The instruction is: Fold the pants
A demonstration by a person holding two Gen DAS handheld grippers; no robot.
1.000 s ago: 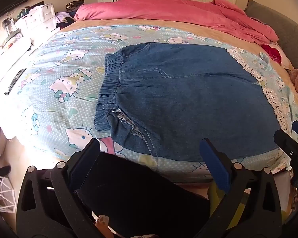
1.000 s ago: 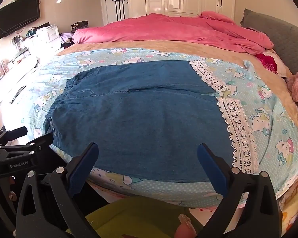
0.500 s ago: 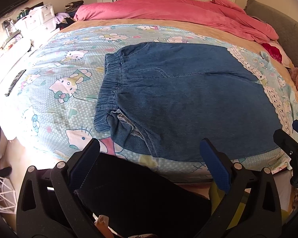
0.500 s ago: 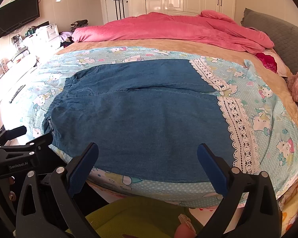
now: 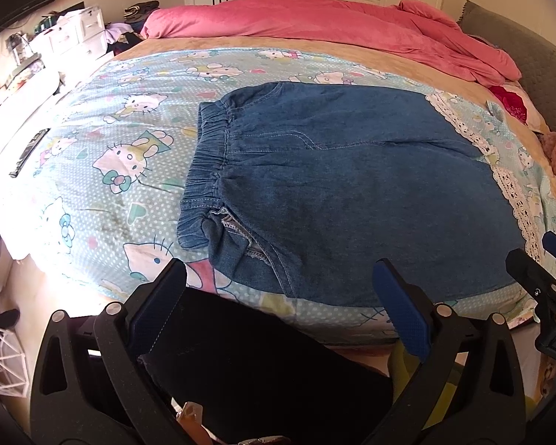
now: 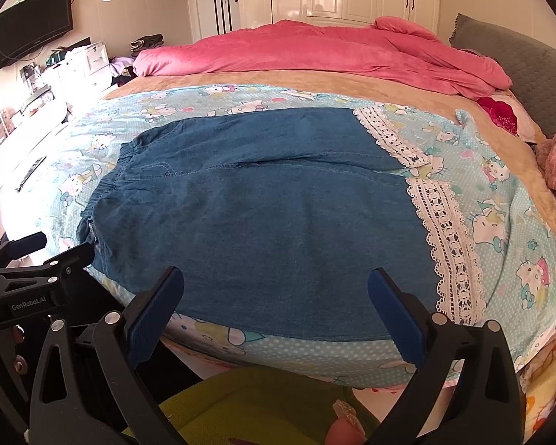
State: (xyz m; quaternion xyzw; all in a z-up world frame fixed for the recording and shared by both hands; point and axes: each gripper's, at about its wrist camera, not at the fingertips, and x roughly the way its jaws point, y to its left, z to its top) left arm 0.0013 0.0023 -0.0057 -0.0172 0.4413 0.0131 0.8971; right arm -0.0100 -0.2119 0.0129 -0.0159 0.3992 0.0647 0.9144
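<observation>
denim pants [image 6: 263, 215] lie flat on the cartoon-print sheet [image 5: 103, 155], waistband [image 5: 204, 170] to the left, lace hems [image 6: 444, 237] to the right, unfolded; judged step: approach before the first fold. left gripper [image 5: 281, 307] and right gripper [image 6: 276, 306] hover off the near bed edge, tongs spread, holding nothing. next move calls for pinching the near long edge; open sheet lies beyond for folding toward the pink duvet [image 6: 315, 55].

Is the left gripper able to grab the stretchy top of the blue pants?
Probably yes. The left gripper is open, with nothing lying between it and the gathered elastic waistband of the blue denim pants.
</observation>
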